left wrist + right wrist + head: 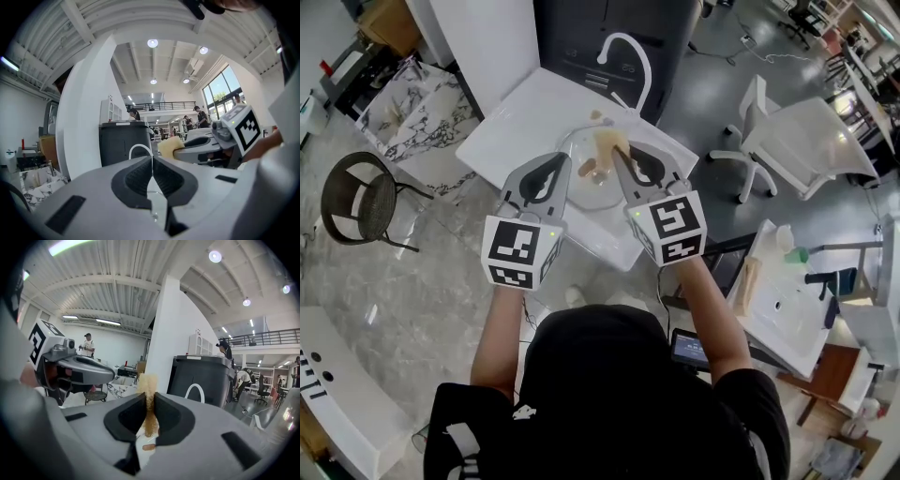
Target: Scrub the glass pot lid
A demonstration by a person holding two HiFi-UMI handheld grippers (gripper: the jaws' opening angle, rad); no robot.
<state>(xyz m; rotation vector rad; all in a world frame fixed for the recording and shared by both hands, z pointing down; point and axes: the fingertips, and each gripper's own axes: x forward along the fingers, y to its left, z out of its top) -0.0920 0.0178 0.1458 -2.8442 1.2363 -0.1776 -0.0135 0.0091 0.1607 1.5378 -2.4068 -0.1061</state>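
Observation:
The round glass pot lid (591, 184), with a brown knob in its middle, shows between my two grippers above the white table (511, 127). My left gripper (565, 163) is shut on the lid's left rim; a thin clear edge (153, 197) runs between its pads in the left gripper view. My right gripper (617, 150) is shut on a tan sponge (609, 142), which sticks up past the jaws (148, 385) and reaches over the lid's far side. The sponge (169, 145) and the right gripper (206, 145) also appear in the left gripper view.
A white hooked faucet (630, 58) stands at the table's far edge before a dark cabinet (600, 28). A round dark chair (356, 197) is at the left, a white office chair (797, 141) at the right, and a cluttered side table (787, 309) lies near right.

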